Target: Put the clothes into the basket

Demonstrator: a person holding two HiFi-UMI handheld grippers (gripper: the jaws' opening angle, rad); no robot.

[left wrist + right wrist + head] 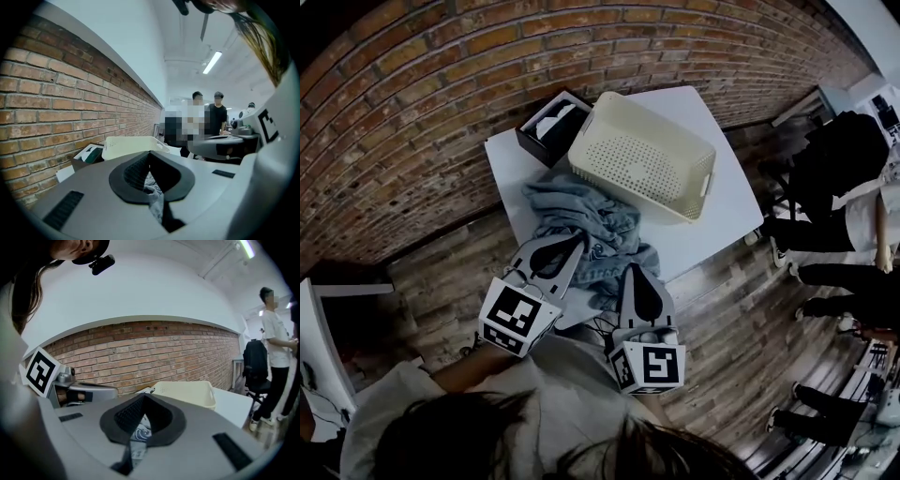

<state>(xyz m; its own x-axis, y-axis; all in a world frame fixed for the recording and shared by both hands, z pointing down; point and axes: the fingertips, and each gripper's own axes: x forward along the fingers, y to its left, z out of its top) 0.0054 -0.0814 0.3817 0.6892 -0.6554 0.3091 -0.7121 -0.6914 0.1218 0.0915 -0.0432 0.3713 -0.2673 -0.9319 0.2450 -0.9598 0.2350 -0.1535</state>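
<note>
With jaws pressed together, left gripper (577,241) and right gripper (635,271) pinch the grey garment (581,208); its trailing bulk could snag the far basket (617,120).

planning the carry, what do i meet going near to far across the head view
right claw → grey clothes → cream basket

Setting: indoor workroom of the lab or studio kind, shared by several people. Evidence: long bare brick wall (441,75), white work table (712,216), ceiling strip light (213,62), black office chair (255,363), bystander (274,333) standing close by.
</note>
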